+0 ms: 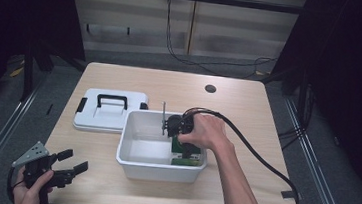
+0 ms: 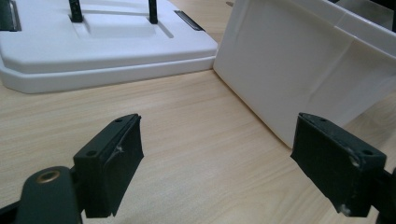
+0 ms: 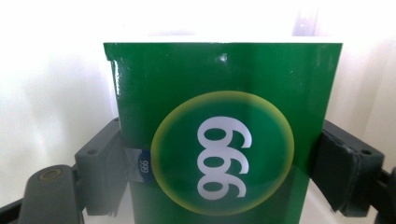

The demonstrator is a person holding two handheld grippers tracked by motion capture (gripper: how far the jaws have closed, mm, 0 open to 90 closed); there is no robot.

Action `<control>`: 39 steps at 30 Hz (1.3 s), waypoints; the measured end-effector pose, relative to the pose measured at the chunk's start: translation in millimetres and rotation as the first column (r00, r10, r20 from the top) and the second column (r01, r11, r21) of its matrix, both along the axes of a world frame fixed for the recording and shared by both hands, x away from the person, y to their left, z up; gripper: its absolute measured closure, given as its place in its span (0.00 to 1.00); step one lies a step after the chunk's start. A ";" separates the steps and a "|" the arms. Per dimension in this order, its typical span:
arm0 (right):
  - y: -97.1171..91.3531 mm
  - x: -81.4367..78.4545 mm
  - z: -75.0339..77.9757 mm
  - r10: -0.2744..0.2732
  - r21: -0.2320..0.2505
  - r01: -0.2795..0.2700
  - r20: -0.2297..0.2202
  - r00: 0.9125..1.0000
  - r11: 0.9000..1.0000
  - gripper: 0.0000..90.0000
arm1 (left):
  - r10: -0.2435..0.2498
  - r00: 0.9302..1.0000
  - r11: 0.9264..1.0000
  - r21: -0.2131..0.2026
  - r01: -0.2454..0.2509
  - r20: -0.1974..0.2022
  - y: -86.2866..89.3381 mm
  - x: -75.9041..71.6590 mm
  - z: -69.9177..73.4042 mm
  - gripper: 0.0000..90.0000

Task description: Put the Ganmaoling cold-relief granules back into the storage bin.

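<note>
High view gave me the layout: a pale wood-grain surface (image 1: 110, 185), matte and flat, carrying a white plastic bin (image 1: 135, 165) with smooth, slightly glossy walls, and just beside it on the left a flat white lid (image 1: 109, 120) with a black handle and black latches. My right claw (image 1: 179, 141) was down inside the bin at its right end, clamped on a green box (image 1: 185, 155).

In the right gripper view the green box (image 3: 224, 135) read as a glossy printed carton, rectangular, crisp-edged, with a yellow-ringed round emblem marked 999. I judged it light and fairly stiff, but thin-walled: it would dent under a hard squeeze, and the sheen could let it slip. The two black pads sat on its narrow opposite sides, which I thought the right hold.

My left claw (image 1: 71, 162) hung over the near left corner of the surface, its jaws wide apart and empty.
</note>
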State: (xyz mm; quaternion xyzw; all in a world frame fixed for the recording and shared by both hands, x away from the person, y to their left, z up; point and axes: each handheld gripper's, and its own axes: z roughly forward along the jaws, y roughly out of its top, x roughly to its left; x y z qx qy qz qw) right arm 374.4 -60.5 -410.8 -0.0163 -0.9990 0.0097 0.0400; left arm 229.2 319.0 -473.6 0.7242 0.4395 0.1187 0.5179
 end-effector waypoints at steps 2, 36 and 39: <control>-0.7 0.1 -3.8 -0.005 0.003 0.005 -0.002 1.000 1.000 0.17 | 0.000 1.000 1.000 0.000 0.000 0.000 0.1 0.1 -0.1 0.18; -2.9 -2.9 -11.3 -0.040 -0.016 0.040 0.011 0.999 0.999 0.13 | 0.006 1.000 1.000 -0.002 -0.006 0.000 0.3 1.8 -0.5 0.18; -4.4 -3.4 -9.5 -0.032 -0.003 0.032 0.006 0.999 0.999 0.13 | 0.007 1.000 1.000 -0.003 -0.007 -0.001 0.5 1.8 -0.6 0.18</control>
